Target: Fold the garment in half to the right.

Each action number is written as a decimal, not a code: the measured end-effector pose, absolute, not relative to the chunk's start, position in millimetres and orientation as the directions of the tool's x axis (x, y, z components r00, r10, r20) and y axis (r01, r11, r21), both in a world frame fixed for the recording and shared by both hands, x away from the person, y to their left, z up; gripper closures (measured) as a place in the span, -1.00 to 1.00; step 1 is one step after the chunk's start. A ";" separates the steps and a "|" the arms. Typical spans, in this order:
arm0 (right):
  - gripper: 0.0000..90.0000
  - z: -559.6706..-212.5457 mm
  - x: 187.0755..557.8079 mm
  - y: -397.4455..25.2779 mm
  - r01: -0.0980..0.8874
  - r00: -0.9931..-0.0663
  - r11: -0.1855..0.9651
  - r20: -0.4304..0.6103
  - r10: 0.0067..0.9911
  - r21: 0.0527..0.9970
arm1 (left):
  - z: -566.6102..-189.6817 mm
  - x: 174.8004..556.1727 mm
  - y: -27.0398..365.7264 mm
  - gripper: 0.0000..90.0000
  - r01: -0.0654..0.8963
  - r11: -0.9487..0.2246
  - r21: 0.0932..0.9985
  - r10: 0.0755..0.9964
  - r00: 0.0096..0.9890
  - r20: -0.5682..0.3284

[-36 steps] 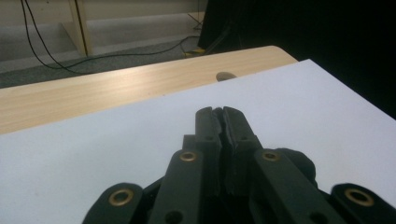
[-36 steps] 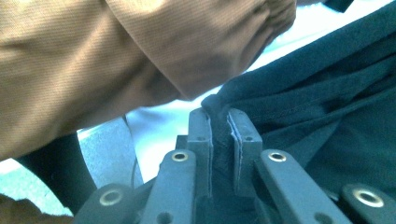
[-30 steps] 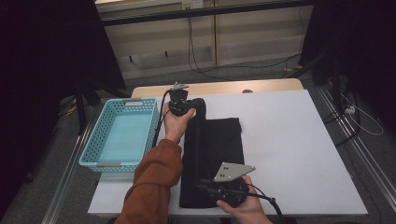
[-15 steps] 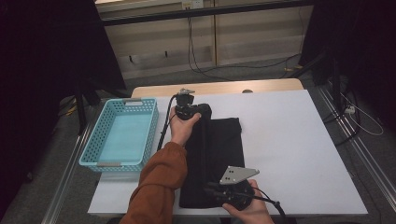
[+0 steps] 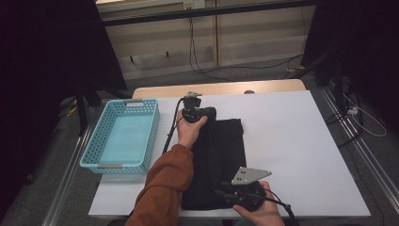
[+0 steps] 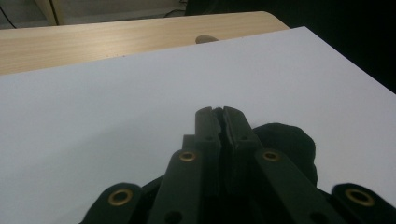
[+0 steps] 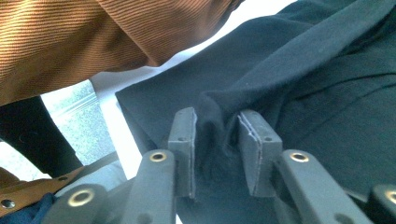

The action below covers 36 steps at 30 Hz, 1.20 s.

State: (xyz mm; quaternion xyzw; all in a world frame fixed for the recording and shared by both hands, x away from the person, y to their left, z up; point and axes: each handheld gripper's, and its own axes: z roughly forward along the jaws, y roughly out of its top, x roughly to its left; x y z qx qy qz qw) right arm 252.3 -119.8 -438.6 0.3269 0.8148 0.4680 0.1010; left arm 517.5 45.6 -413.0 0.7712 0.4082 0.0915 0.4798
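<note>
A black garment (image 5: pixel 226 146) lies lengthwise on the white table (image 5: pixel 296 141). At its far end my left gripper (image 5: pixel 210 113) is held in a hand, its jaws pressed together. In the left gripper view that gripper (image 6: pixel 223 115) is shut, with black cloth (image 6: pixel 289 144) bunched under and beside the jaws. Down at the garment's near edge sits my right gripper (image 5: pixel 221 192), topped by a grey plate. The right gripper view shows this gripper (image 7: pixel 217 140) closed on a raised fold of the dark cloth (image 7: pixel 327 70).
A light blue plastic basket (image 5: pixel 153 134) stands empty at the table's left edge. An orange-brown sleeve (image 5: pixel 164 183) reaches across the garment's left side. A wooden strip (image 5: pixel 226 88) borders the table's far edge. Bare white table lies to the right.
My left gripper has moved right along the garment's far end, taking the cloth with it. The right gripper has shifted slightly right at the near edge.
</note>
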 end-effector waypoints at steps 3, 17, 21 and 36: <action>0.46 -436.4 251.8 -124.1 0.436 -0.761 0.340 0.140 0.633 0.833 | -412.8 517.5 43.0 0.90 0.541 -0.205 0.815 0.716 0.651 -0.252; 0.92 -440.2 241.8 -149.9 0.470 -0.737 0.335 0.153 0.659 0.817 | -414.8 517.3 24.6 0.91 0.531 -0.222 0.818 0.698 0.672 -0.247; 0.94 -442.8 237.4 -153.7 0.476 -0.735 0.341 0.153 0.661 0.811 | -415.9 515.7 17.1 0.91 0.531 -0.217 0.819 0.695 0.673 -0.253; 0.96 -446.6 227.6 -163.3 0.494 -0.727 0.363 0.147 0.671 0.790 | -418.4 517.0 -10.0 0.91 0.524 -0.248 0.815 0.668 0.702 -0.248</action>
